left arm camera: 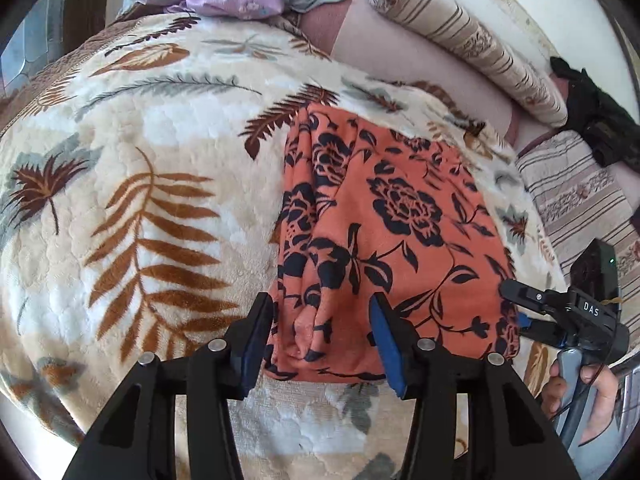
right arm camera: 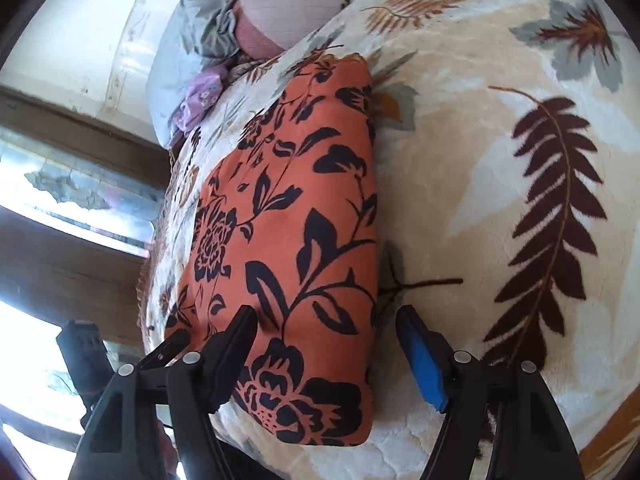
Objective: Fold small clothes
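Orange floral garment [left arm camera: 384, 240], folded, flat on leaf-print blanket [left arm camera: 160, 152]; left gripper [left arm camera: 320, 340] spread over its near edge; right gripper [right arm camera: 326, 344] spread, empty

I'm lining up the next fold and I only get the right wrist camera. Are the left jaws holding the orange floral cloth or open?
Observer: Open. The left gripper sits with its jaws either side of the orange floral cloth's near edge, not clamped.
Operator: Is the cloth flat on that side?
Observer: No, its left edge is bunched into long ridges.
Operator: Anything lying off to the right?
Observer: A black object beside the striped pillow.
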